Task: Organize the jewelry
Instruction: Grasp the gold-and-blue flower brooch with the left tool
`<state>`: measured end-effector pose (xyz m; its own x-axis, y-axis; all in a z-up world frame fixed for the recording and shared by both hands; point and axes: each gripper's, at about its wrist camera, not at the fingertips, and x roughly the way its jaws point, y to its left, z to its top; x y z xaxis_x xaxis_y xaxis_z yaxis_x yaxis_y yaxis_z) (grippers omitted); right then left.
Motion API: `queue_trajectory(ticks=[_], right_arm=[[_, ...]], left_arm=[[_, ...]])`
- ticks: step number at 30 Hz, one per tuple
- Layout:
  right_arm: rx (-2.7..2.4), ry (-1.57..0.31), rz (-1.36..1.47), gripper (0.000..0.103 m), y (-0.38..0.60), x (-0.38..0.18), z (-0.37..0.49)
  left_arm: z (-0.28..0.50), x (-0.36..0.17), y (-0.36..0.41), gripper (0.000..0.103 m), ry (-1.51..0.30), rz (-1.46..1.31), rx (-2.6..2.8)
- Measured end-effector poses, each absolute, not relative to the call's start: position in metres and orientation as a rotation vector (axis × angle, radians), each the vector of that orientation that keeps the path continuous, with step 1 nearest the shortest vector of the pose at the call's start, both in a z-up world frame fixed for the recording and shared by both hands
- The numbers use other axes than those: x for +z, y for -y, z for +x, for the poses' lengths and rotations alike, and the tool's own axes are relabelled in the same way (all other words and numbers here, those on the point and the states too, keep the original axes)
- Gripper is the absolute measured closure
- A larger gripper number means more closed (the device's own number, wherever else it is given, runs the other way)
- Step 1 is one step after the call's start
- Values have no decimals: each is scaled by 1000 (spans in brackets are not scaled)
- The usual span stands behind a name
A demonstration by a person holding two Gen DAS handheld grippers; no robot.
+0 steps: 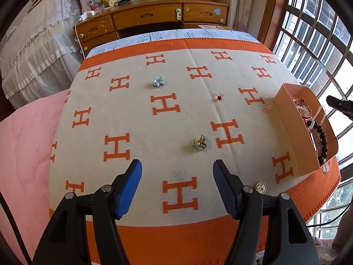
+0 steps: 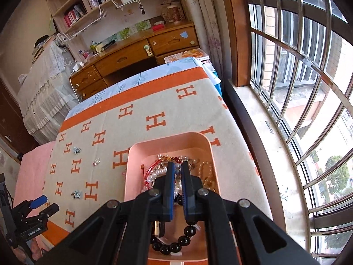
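We judge a drop-off underway: right tongs [image 2: 178, 165], nearly closed, contents untellable, over the pink rectangular tray [image 2: 132, 154]; left tongs [image 1: 177, 165] gape wide, next needing the gold butterfly clip [image 1: 199, 143] mid-bed.

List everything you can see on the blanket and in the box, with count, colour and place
blanket: one, cream with orange H pattern and orange border, covering the surface
flower clip: one, pale blue, far centre of blanket
red ring: one, silver band with red flower, right of centre
pink ring: one, pink, just left of the box
gold clip: one, gold and silver, ahead of the left gripper
round silver piece: one, near edge, beside the left gripper's right finger
box: one, pink, right side of blanket
black bead bracelet: one, near end of box
pearl and red-cord pieces: several, tangled, mid box
left hand-held gripper: open, above blanket
right hand-held gripper: nearly closed, over box
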<state>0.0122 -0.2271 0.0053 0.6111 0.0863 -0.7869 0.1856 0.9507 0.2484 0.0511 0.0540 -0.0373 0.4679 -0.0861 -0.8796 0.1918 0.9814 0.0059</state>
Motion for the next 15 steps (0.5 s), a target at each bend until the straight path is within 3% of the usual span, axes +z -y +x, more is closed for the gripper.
queue_trajectory(ticks=[15], right_arm=[[270, -1007, 252, 96, 129, -6, 14]], left_arm=[[65, -60, -58, 38, -988, 152, -411]])
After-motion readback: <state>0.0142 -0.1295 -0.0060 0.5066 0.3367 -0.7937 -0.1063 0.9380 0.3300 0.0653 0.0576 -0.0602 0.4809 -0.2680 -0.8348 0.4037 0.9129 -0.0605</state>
